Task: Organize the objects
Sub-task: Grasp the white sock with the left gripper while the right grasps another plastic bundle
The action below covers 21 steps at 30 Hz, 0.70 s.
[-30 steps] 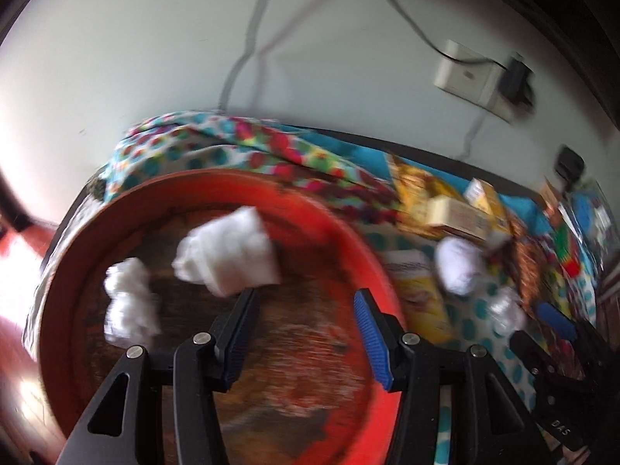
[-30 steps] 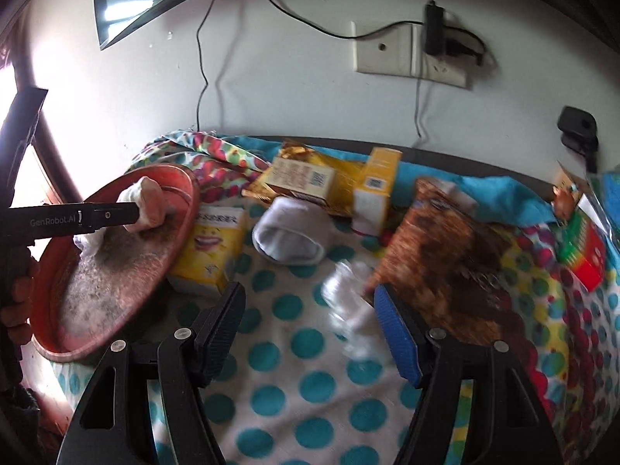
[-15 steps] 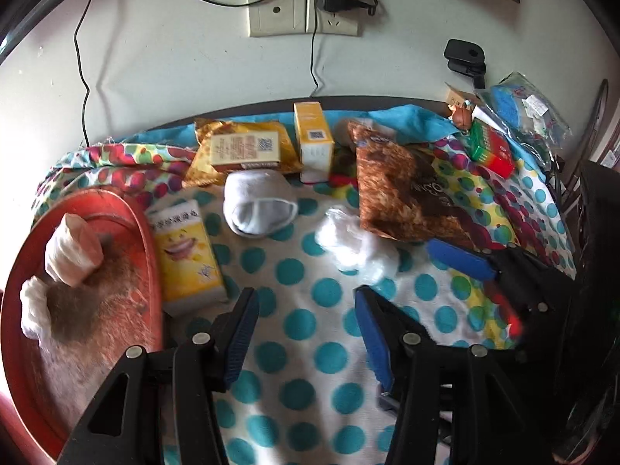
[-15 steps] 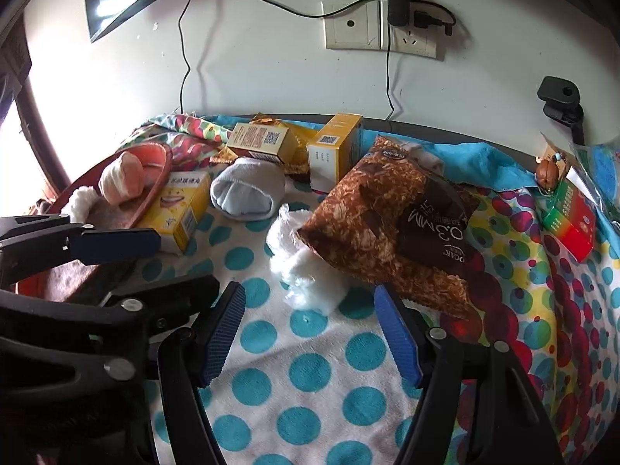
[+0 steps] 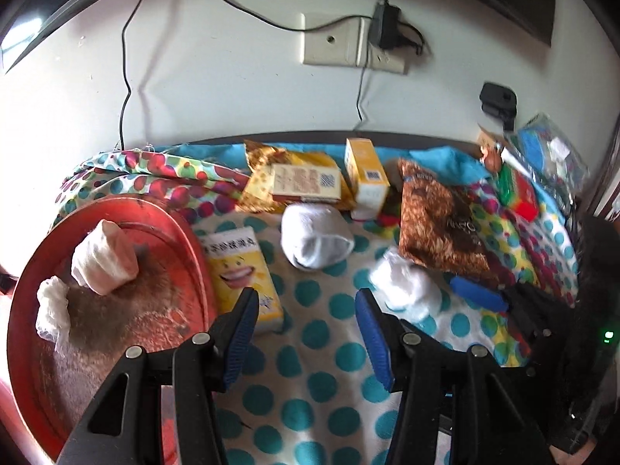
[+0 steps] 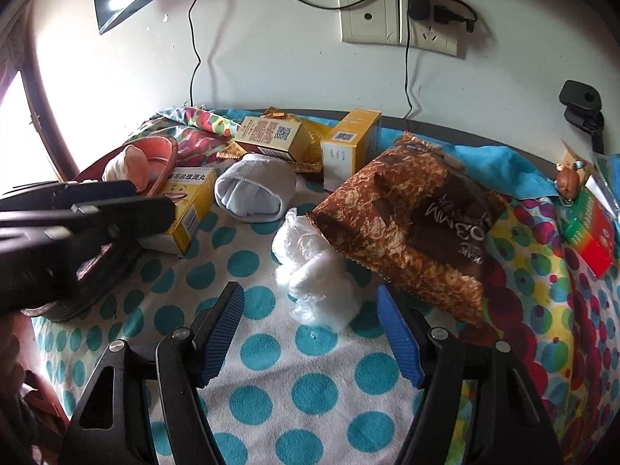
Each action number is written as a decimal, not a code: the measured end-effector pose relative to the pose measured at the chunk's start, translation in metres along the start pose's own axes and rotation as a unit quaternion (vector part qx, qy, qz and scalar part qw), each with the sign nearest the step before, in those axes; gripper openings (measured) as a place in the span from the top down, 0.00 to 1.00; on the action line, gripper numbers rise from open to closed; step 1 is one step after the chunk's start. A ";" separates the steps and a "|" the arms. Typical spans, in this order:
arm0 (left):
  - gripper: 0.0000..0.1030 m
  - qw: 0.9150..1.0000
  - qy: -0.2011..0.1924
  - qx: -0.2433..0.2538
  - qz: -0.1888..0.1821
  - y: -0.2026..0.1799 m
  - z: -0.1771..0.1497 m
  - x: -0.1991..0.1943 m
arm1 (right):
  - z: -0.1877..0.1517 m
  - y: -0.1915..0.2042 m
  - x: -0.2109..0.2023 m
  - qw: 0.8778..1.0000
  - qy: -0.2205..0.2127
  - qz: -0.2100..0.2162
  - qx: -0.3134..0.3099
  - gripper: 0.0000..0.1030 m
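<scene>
Polka-dot cloth (image 6: 271, 352) across the frame, cluttered. Right gripper (image 6: 310, 333) at lower centre, fingers wide apart and empty, crumpled clear plastic wad (image 6: 314, 275) lying just beyond the tips, touching a brown snack bag (image 6: 410, 224) at right. Left gripper (image 5: 306, 329) at lower centre, fingers apart, empty, over bare cloth. Red tray (image 5: 182, 232) at left, holding two white wads (image 5: 104, 263). Yellow box (image 5: 240, 267) beside the tray; rolled white sock (image 5: 314, 240) at centre.
</scene>
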State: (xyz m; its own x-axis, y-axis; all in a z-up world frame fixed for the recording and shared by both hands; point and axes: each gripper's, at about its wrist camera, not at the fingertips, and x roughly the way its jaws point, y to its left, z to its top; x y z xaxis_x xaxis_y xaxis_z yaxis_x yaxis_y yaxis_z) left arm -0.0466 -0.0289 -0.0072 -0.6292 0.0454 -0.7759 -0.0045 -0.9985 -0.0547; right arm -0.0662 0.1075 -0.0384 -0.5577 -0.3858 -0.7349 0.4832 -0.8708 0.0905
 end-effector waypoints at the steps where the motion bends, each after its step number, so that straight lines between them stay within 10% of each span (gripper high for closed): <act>1: 0.48 1.000 -0.001 -0.003 -0.006 0.005 0.001 0.000 | 0.001 0.000 0.002 1.000 0.001 0.000 0.001 0.34; 21: 0.48 0.998 0.032 0.052 -0.012 -0.019 0.010 0.037 | 0.019 -0.021 0.021 0.999 0.012 -0.043 0.016 0.66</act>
State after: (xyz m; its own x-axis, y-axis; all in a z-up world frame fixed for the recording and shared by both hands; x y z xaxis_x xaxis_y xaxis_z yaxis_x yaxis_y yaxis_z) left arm -0.0772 -0.0088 -0.0284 -0.5774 0.0673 -0.8137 -0.1013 -0.9948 -0.0104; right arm -0.1009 0.1124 -0.0428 -0.5794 -0.3021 -0.7570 0.4123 -0.9098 0.0475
